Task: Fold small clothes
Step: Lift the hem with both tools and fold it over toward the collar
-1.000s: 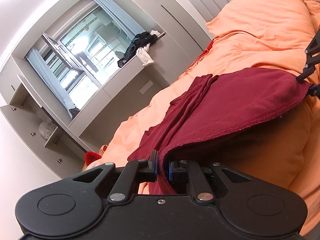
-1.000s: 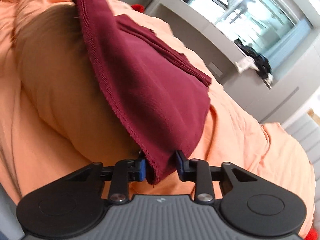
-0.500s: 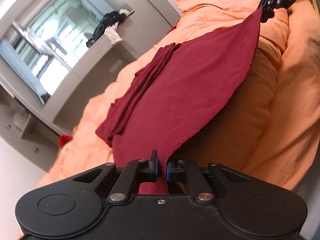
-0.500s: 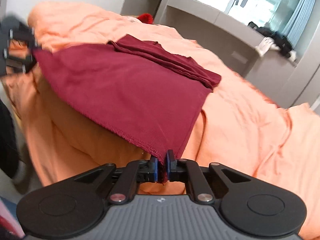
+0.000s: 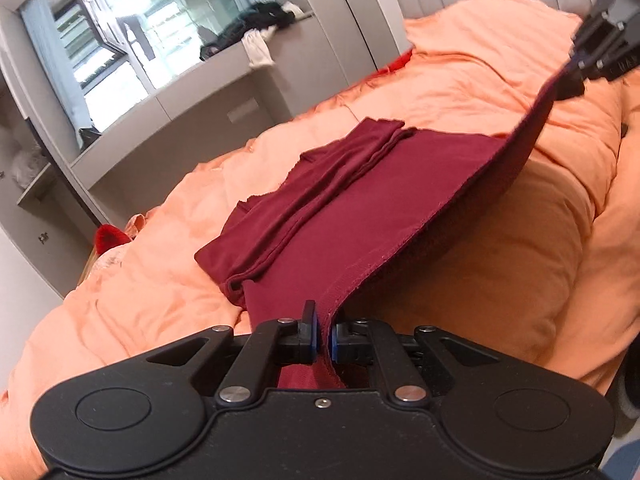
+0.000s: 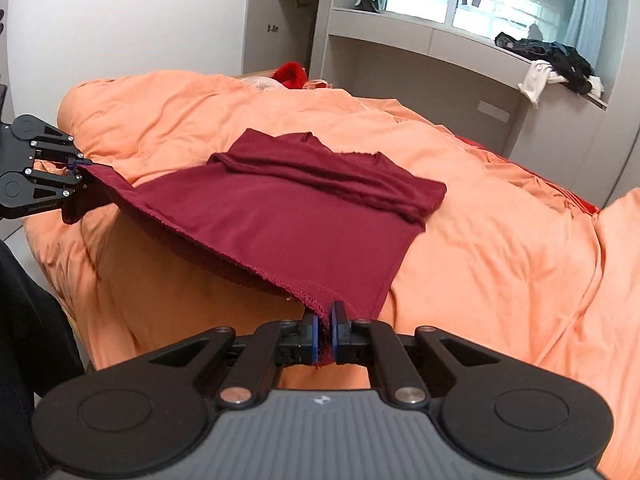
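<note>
A maroon garment (image 6: 304,216) lies on the orange duvet (image 6: 500,248) of the bed, its far part bunched in folds, its near hem lifted off the duvet and stretched between the two tongs. The left tongs (image 5: 324,330) are pressed together on one hem corner; in the right wrist view they (image 6: 76,170) sit at the duvet's left edge. The right tongs (image 6: 325,334) pinch the other corner. Dark clothes (image 6: 556,60) are heaped on the window ledge beyond the duvet.
</note>
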The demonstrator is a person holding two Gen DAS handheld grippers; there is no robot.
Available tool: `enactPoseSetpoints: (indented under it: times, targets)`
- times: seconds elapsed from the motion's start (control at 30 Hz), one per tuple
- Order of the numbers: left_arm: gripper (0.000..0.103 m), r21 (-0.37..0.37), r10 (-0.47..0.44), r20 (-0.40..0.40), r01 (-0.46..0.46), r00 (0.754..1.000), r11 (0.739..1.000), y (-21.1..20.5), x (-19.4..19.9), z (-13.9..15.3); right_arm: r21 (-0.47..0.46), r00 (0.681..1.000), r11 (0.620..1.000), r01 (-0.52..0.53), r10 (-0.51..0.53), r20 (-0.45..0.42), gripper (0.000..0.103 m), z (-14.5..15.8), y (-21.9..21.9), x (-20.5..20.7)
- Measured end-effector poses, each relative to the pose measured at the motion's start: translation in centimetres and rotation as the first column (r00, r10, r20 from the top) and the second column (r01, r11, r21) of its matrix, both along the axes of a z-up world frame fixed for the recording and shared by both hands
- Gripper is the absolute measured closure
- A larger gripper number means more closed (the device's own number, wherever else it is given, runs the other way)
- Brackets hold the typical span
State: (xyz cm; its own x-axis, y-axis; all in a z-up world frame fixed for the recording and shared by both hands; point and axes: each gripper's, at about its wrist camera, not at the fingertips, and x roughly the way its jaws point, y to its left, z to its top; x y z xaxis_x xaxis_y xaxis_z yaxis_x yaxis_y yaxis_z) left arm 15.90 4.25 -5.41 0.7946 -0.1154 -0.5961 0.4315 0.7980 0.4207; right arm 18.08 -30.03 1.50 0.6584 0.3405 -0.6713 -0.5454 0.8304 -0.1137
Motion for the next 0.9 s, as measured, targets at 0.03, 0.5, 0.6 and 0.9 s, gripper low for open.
enactPoseSetpoints:
  times: [0.03, 0.5, 0.6, 0.9]
  targets:
    - [0.097, 0.004, -0.004, -0.011, 0.004, 1.000, 1.000, 0.0, 0.4, 0.3, -0.001, 1.000, 1.000, -0.004, 0.004, -0.014, 0.097, 0.6, 0.0, 0.7]
    - [0.097, -0.032, -0.009, -0.102, 0.006, 0.995, 0.999, 2.3, 11.9, 4.5, -0.068, 0.999, 0.997, -0.036, 0.036, -0.010, 0.097, 6.2, 2.5, 12.8]
    - [0.097, -0.045, -0.006, -0.134, 0.000, 0.991, 0.999, 2.9, 15.7, 4.7, -0.072, 0.999, 0.997, -0.026, 0.023, -0.043, 0.097, 6.0, 2.8, 16.7]
    - [0.096, -0.094, 0.038, -0.176, -0.055, 0.984, 0.994, 4.3, 26.7, 3.0, 0.012, 0.990, 0.999, 0.037, -0.035, -0.138, 0.098, 4.2, 2.6, 28.3]
